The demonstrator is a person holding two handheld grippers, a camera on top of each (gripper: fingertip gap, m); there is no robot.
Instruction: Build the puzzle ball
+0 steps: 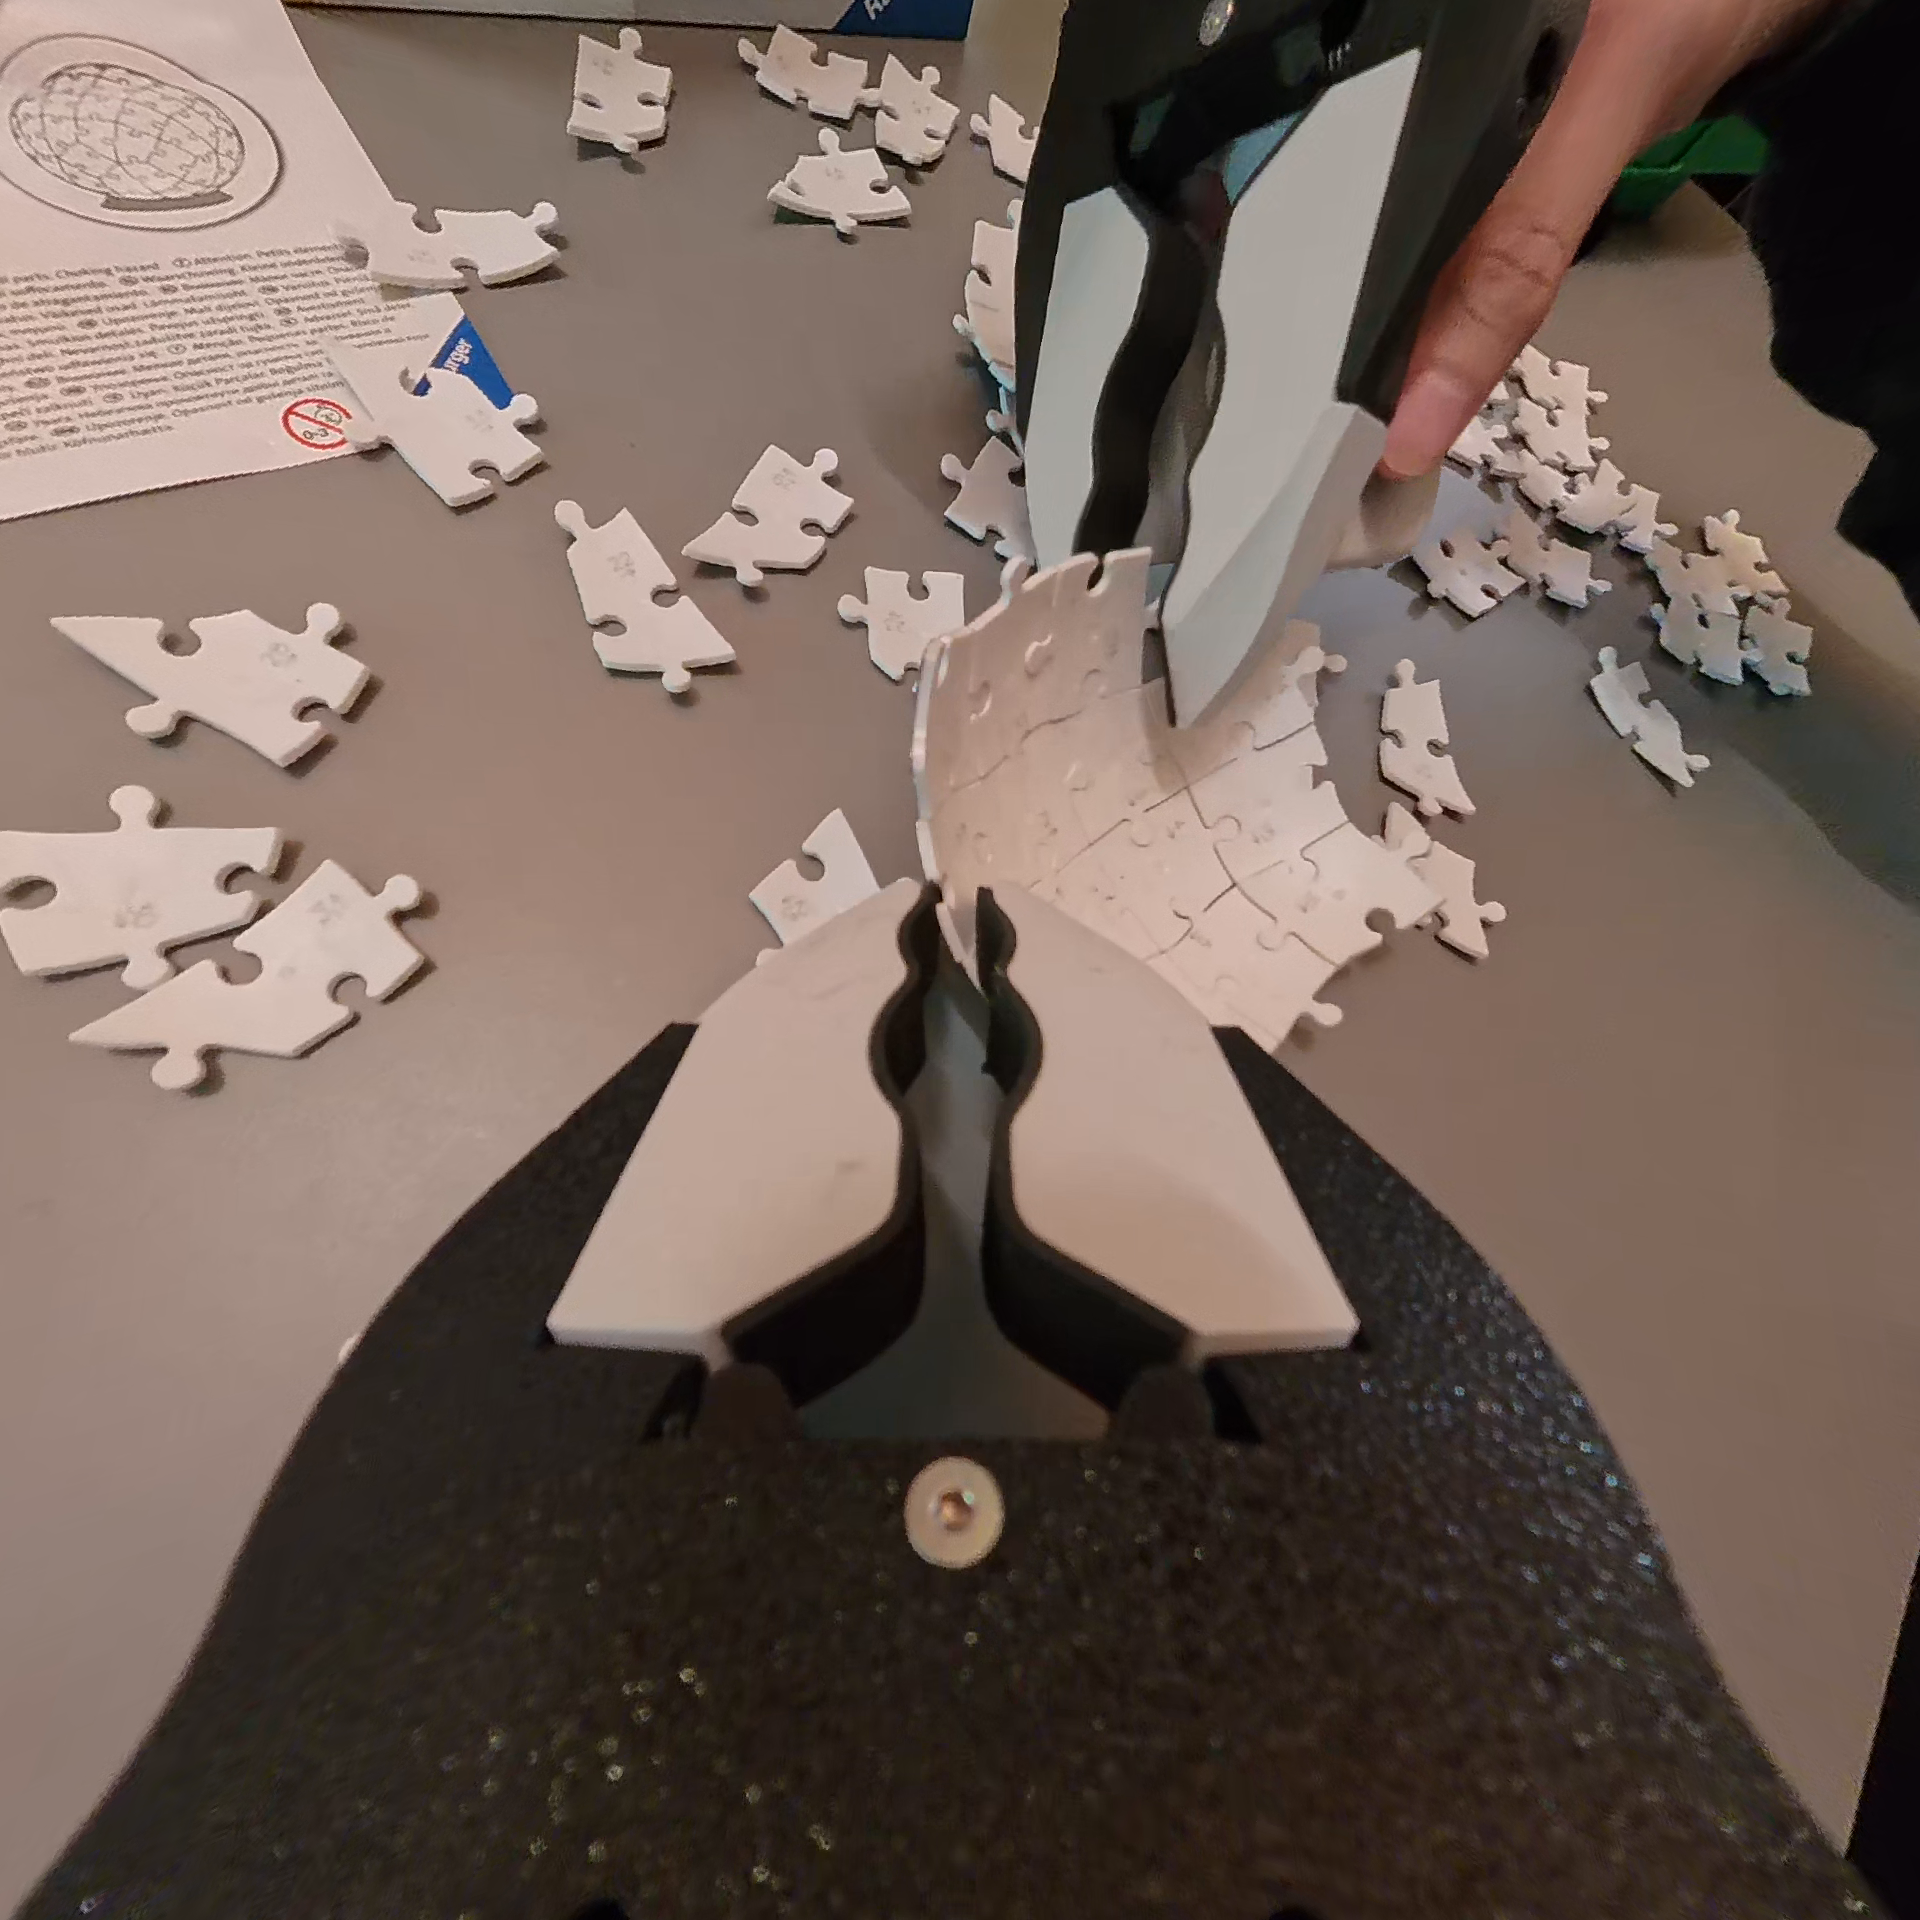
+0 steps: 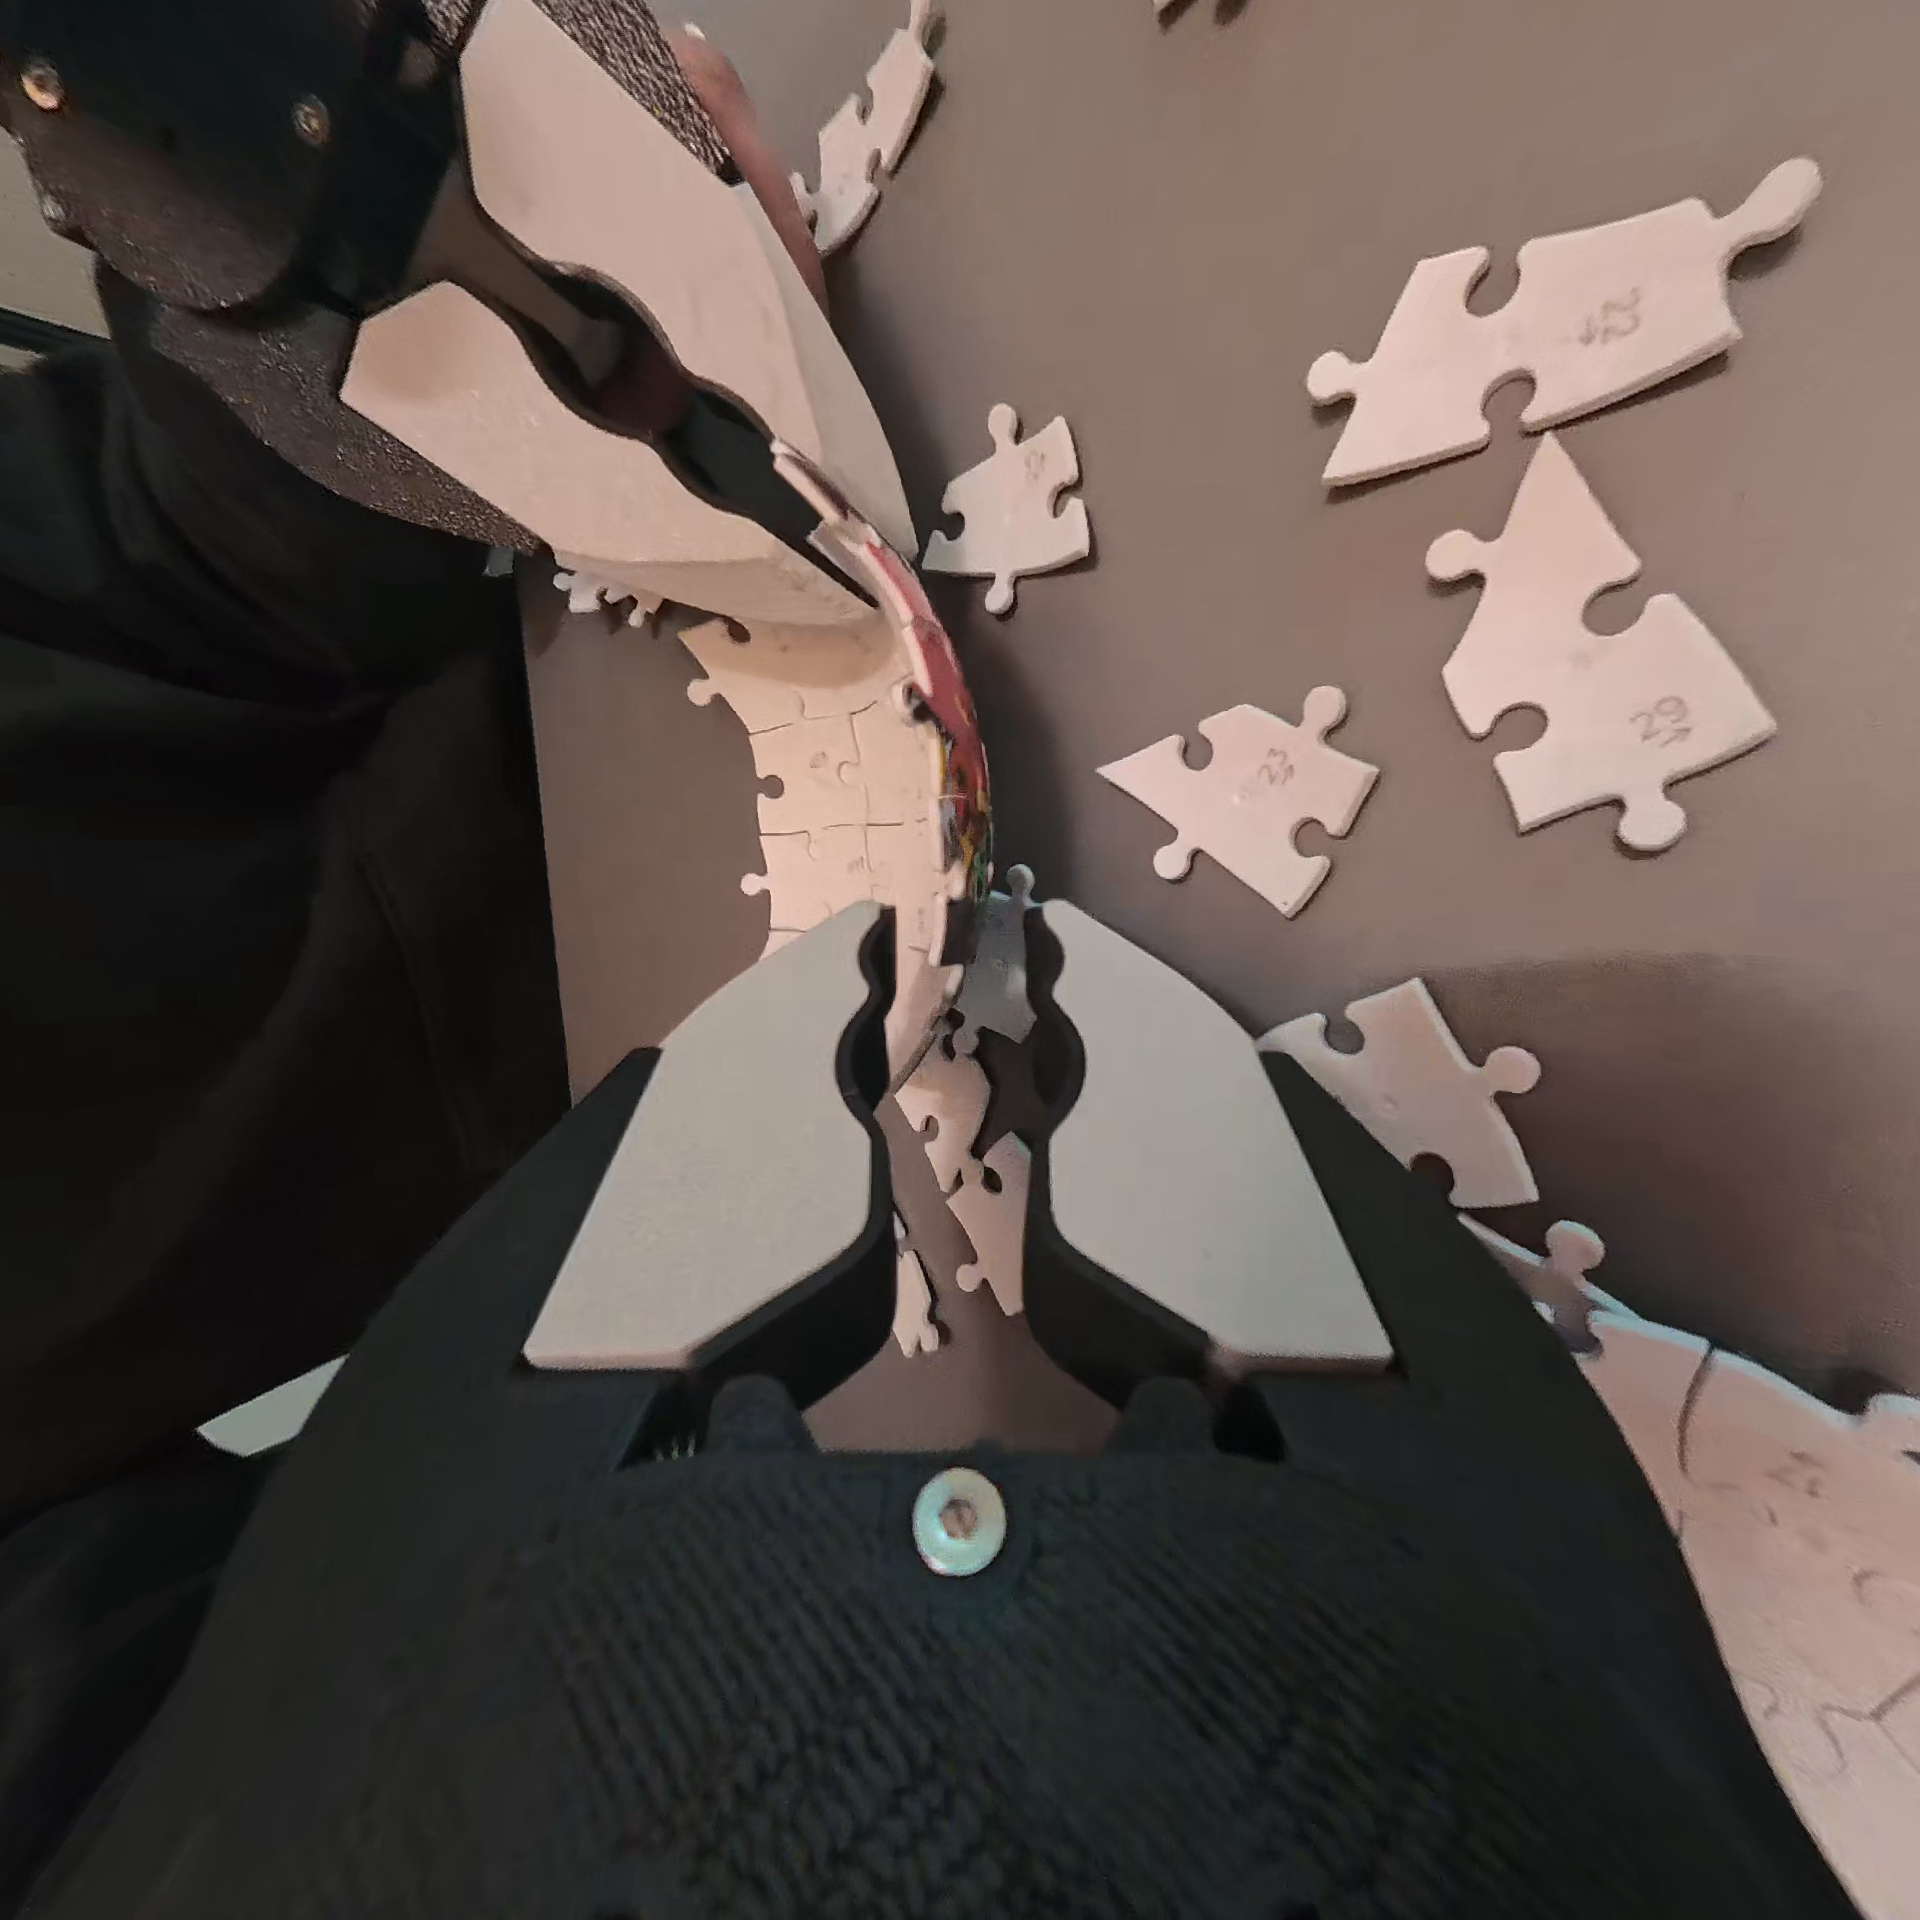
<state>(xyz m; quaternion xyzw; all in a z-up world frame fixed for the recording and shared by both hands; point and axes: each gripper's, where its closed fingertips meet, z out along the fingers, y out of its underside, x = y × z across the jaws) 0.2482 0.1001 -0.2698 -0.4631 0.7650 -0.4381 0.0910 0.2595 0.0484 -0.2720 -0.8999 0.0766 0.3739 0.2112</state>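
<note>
White, thin curved shell of interlocked puzzle pieces (image 1: 1164,831) stands on edge on the grey table (image 1: 623,935). Your left gripper (image 1: 957,920) pinches its near rim; your right gripper (image 2: 961,940) straddles the far rim, jaws apart. It looks light and likely fragile at the seams, so grip the rims gently.

A matte grey-brown bench (image 1: 644,1143) is seen under dim warm light; a soft shadow band is cast across it.

Loose puzzle pieces (image 1: 644,592) crowd the table (image 1: 582,748) around the curved puzzle shell (image 1: 1143,821); bare table lies between them
</note>
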